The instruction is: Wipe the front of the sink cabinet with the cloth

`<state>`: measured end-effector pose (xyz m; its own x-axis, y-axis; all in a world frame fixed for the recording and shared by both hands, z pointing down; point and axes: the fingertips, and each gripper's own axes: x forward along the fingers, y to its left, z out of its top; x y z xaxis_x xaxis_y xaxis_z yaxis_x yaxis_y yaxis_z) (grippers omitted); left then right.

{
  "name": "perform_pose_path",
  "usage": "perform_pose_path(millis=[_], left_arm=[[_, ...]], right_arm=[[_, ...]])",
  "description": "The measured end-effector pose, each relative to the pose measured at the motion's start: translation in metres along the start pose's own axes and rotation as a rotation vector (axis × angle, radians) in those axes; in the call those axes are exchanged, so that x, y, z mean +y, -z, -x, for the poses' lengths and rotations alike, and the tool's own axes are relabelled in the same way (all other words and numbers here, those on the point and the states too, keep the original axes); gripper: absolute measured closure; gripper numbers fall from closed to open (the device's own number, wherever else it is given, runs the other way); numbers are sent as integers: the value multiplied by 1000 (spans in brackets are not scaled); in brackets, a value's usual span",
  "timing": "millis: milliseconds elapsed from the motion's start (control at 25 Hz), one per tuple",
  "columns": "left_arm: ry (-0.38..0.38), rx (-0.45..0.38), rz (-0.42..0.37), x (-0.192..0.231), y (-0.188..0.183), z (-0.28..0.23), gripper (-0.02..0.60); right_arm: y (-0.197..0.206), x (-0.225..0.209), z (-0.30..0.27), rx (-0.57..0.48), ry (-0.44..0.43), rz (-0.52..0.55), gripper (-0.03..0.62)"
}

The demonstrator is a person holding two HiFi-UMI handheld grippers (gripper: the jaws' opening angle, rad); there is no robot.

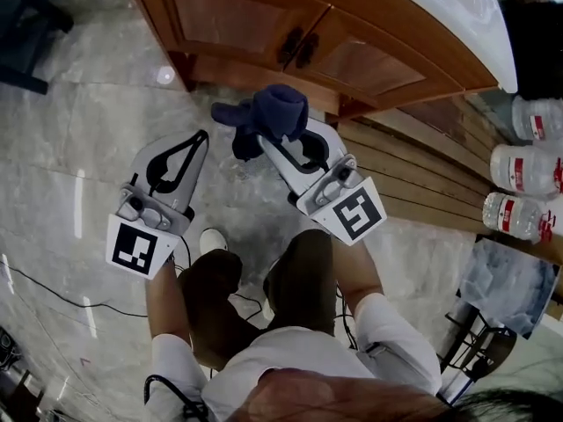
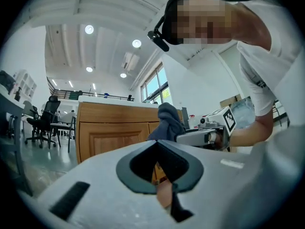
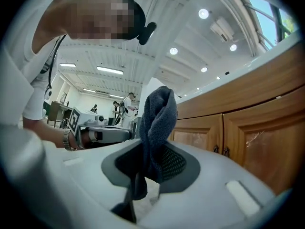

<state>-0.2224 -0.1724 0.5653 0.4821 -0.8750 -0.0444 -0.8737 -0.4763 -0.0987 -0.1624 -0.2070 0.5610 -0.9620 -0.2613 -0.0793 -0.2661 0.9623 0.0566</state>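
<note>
Holding the cloth (image 1: 280, 111) clamped in the right tongs (image 1: 271, 141), near the cabinet front (image 1: 237, 20) ahead, left tongs (image 1: 202, 135) closed and empty. Could lose it when rubbing hard, being gripped by one bunch only.

My head camera sits high and looks steeply down over the left gripper (image 1: 199, 139) and right gripper (image 1: 266, 144), with the sink cabinet (image 1: 264, 25) at the frame's top. Both gripper cameras ride low, tilted up along their jaws toward that cabinet front, and the right one is nearer to it. Each catches the other gripper, and all three share the cloth (image 1: 277, 112).
</note>
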Motion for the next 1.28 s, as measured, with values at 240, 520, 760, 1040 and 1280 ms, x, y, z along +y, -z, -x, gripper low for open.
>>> perform_pose_path(millis=[240, 520, 760, 1040, 1280], left_arm=[[-13, -12, -86, -24, 1, 2, 581], [-95, -43, -86, -35, -24, 1, 581], [-123, -26, -62, -39, -17, 2, 581], [-165, -62, -49, -27, -17, 21, 581], [-245, -86, -69, -14, -10, 32, 581]], right_arm=[[3, 1, 12, -77, 13, 46, 500], [3, -1, 33, -47, 17, 31, 500], [4, -2, 25, -47, 25, 20, 500], [-12, -3, -48, -24, -1, 40, 500], [-38, -13, -144, -21, 12, 60, 500]])
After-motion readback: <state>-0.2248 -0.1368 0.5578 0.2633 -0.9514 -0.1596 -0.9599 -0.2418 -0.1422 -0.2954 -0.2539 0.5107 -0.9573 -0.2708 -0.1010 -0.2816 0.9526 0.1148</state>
